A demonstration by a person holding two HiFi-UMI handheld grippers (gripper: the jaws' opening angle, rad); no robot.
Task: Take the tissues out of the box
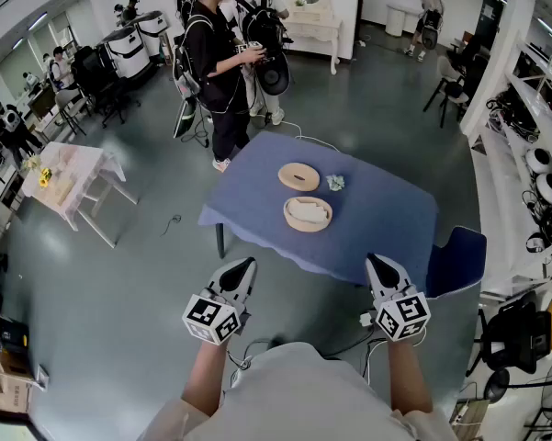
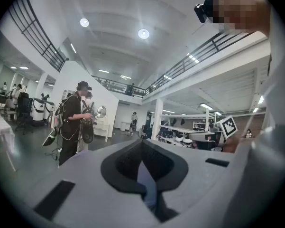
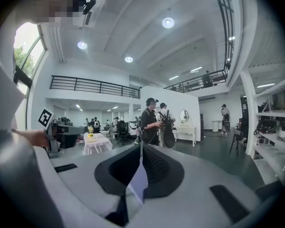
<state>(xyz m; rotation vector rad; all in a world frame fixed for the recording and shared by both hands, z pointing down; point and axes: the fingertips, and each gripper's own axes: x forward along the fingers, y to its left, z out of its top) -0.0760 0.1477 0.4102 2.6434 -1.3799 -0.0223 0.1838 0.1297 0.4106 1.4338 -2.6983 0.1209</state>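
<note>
Left gripper [image 1: 246,265] and right gripper [image 1: 377,262] both clenched, empty, well short of table [image 1: 386,211]. Box [image 1: 309,229] open, lid [image 1: 298,176] beside it, tissues [image 1: 305,209] apparently inside. One wad [image 1: 335,183] out. Mostly undone.

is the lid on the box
No, the lid lies on the table just beyond the open box, which shows white tissue inside.
</note>
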